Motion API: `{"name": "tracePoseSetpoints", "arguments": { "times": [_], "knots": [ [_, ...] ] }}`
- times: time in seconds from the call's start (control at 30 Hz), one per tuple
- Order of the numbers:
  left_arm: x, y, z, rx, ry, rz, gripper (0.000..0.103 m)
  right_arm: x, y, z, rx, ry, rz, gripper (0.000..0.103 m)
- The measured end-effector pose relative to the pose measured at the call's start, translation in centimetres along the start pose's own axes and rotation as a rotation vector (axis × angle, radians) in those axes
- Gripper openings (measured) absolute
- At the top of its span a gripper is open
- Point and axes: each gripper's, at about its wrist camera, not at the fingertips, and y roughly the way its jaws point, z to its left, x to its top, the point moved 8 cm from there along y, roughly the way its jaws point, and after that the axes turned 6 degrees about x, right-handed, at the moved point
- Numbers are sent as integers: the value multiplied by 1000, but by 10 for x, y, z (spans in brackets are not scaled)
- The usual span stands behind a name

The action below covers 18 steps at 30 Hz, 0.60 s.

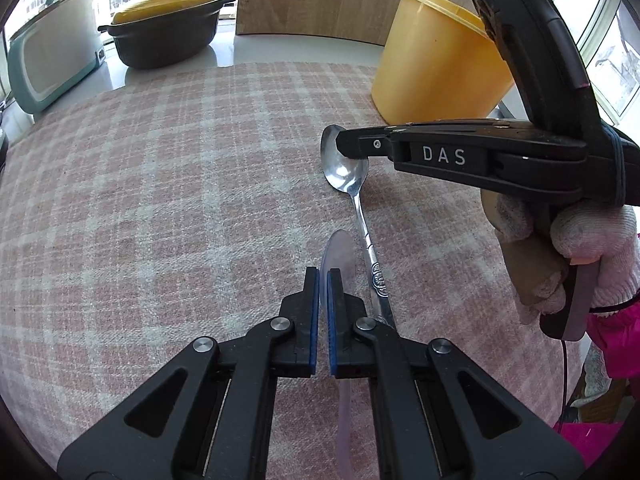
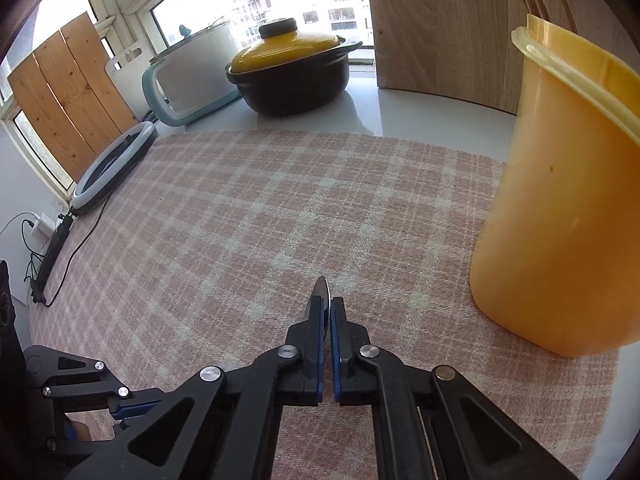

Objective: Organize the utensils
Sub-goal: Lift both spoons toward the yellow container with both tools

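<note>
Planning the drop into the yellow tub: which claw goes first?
Probably right. The right claw is shut on the bowl of the shiny metal spoon, close to the tall yellow plastic tub. The left claw, shut on the translucent purple plastic spoon, sits farther back.

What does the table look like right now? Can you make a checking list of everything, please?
Surface: pink checked cloth over a white counter.
Job's things: metal spoon with its bowl pinched in the right tool; clear plastic spoon pinched in the left tool; yellow tub with wooden sticks inside, standing at the cloth's far right edge.
Clutter: black pot with a yellow lid; white and teal appliance; ring light.
Grippers: both tools shut on a spoon.
Cables: black cord across the cloth's left side; white charger lead.
Surroundings: windows, wooden boards, gloved hand.
</note>
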Motion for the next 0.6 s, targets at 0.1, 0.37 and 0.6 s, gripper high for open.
{"name": "tracePoseSetpoints", "arguments": {
  "times": [0.1,0.37,0.6],
  "knots": [
    [4,-9,6,-7,-30,-17,0,0,-11,5,13,-3,-17,0],
    [24,-42,17,-30,-75,-83,0,2,-64,12,0,-23,-117,0],
    [45,-70,10,-41,-69,-156,0,9,-112,13,-27,-26,-220,0]
  ]
}}
